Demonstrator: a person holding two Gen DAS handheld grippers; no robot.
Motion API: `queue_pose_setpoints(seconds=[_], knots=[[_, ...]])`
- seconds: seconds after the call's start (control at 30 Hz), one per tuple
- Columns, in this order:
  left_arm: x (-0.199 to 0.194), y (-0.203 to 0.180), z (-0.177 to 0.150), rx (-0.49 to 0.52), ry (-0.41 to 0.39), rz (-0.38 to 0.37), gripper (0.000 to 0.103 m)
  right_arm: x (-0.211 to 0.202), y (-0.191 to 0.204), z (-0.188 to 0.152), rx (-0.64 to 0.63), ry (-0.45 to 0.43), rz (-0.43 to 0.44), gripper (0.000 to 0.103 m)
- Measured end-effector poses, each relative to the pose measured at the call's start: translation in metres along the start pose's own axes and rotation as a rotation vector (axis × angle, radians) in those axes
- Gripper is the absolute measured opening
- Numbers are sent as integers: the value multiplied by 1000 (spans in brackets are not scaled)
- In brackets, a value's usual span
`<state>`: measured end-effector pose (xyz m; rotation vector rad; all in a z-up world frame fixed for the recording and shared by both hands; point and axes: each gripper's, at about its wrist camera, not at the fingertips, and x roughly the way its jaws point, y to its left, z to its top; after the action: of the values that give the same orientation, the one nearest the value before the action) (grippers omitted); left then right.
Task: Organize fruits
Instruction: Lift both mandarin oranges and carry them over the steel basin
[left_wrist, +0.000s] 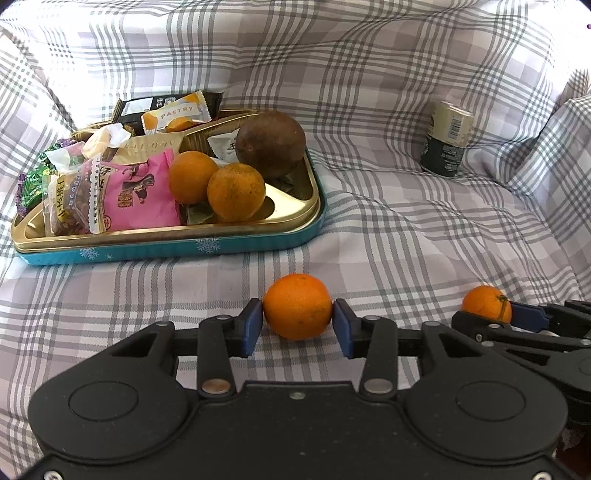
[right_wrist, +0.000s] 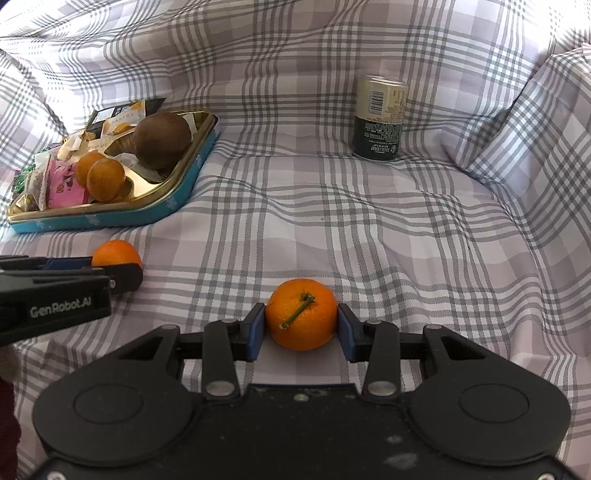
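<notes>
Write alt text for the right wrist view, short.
The right gripper has its blue pads against a stemmed orange on a plaid cloth. To its left, the left gripper sits at a second orange. Behind are a blue tin tray of snacks and fruit, and a can.

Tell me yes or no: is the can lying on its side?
No, the can stands upright on the plaid cloth, right of the tin tray.
</notes>
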<state>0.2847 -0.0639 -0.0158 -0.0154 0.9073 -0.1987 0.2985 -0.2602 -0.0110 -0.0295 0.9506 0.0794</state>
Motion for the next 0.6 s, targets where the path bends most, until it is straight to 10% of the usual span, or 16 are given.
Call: queue_pose_setpoints(seconds=[0.6], knots=[[0,0,-1,2,-16,36,48,-15,6,1,-12,-54,21,42]])
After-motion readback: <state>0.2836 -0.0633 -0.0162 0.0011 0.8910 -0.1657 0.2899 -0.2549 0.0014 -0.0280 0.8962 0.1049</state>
